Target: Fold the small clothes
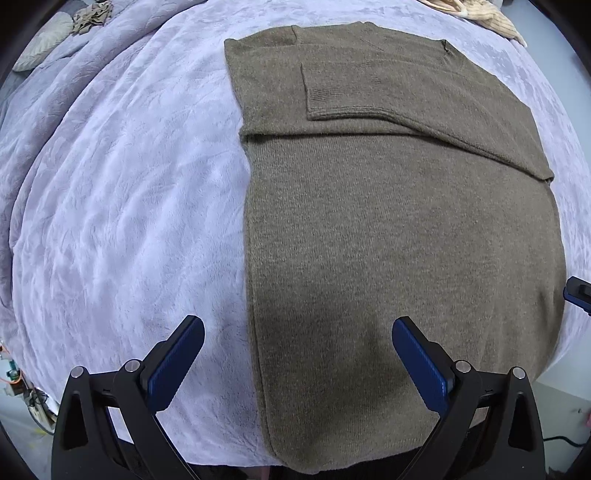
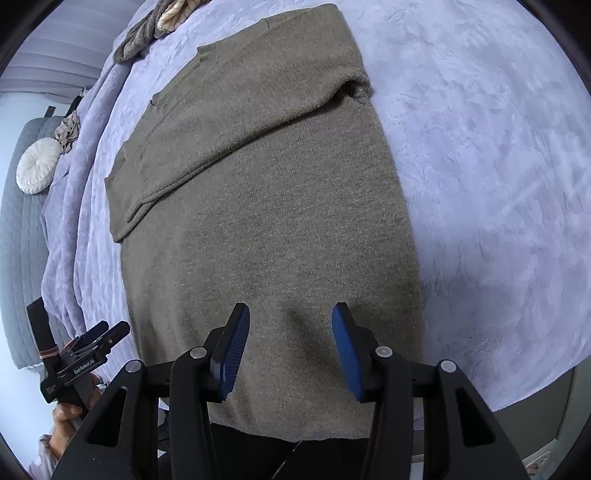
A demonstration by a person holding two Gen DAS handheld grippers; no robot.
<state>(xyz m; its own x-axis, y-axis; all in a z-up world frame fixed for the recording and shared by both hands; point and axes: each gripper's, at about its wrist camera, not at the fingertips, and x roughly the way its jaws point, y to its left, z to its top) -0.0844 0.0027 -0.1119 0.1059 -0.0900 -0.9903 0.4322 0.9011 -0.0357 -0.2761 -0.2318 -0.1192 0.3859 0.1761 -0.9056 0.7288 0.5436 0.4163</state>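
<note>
Your olive-brown knit sweater (image 1: 388,229) lies flat on the bed, on a lavender plush blanket (image 1: 129,192), with its sleeves folded in across the chest so the body forms one long rectangle. One folded sleeve cuff (image 1: 343,103) rests on the upper part of the sweater, and the hem end points toward you, reaching the near edge of the bed.

Your left gripper (image 1: 297,354) hangs just above the hem end with its jaws spread wide. The left edge of the sweater runs between the two blue pads: one pad is over the blanket, the other over the knit. Neither pad is pinching cloth.

Your right gripper (image 2: 291,343) is also above the hem end, both pads over the sweater (image 2: 266,221), jaws apart and holding nothing. Its shadow falls on the knit just ahead of the pads. In the right wrist view your left gripper (image 2: 99,332) shows at the lower left, beside the sweater's left edge.

Farther off, a round white pleated cushion (image 2: 37,171) sits on a grey quilted cover (image 2: 22,258) beside the blanket. A bundle of other clothes (image 2: 155,26) lies at the far end of the bed, beyond the sweater's collar.
</note>
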